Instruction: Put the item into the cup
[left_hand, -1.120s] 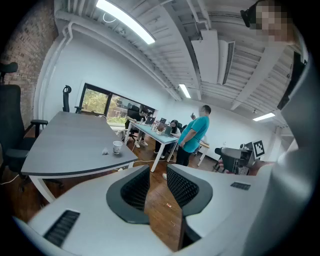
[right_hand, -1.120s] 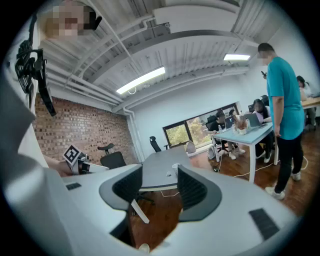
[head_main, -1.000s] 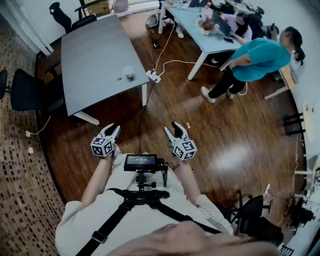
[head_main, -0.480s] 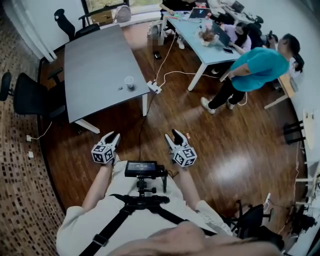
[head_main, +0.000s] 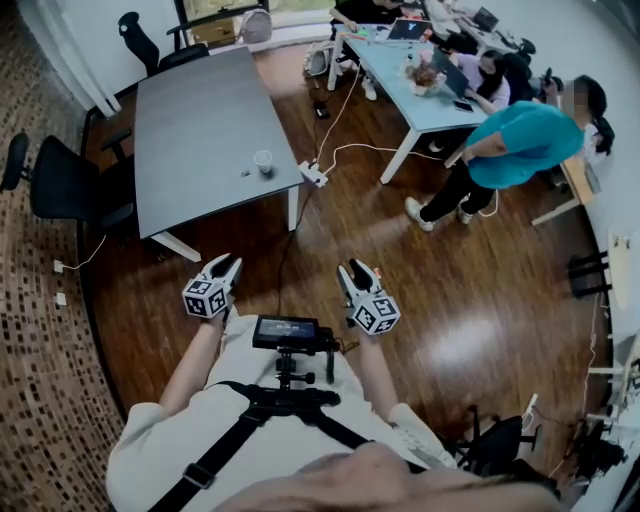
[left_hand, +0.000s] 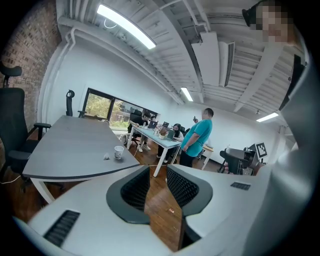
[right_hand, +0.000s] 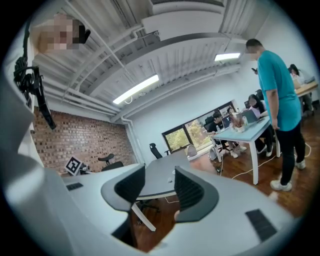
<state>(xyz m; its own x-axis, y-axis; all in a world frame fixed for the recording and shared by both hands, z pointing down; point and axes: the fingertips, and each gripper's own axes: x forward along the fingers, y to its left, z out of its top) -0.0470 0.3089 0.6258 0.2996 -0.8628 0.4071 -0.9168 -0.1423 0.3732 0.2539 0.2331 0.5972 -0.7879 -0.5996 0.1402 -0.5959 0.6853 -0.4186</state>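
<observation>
A white paper cup (head_main: 263, 160) stands near the right edge of the grey table (head_main: 190, 110), with a small pale crumpled item (head_main: 245, 172) lying just left of it. The left gripper view shows the same cup (left_hand: 118, 151) and item (left_hand: 106, 156) far ahead on the table (left_hand: 70, 150). My left gripper (head_main: 225, 264) and right gripper (head_main: 357, 270) hang over the wooden floor, well short of the table. Both are open and hold nothing. The left gripper's (left_hand: 157, 176) jaws stand a narrow gap apart, the right gripper's (right_hand: 159, 184) wider.
Black office chairs (head_main: 60, 185) stand left of the table and at its far end. A power strip with white cables (head_main: 313, 175) lies on the floor by the table's right side. A person in a teal shirt (head_main: 515, 135) leans at a light blue desk (head_main: 420, 80) at the right.
The table and cup have drifted slightly lower and nearer in the head view. Both grippers stay open in front of the body, with the right one's jaws a little closer together.
</observation>
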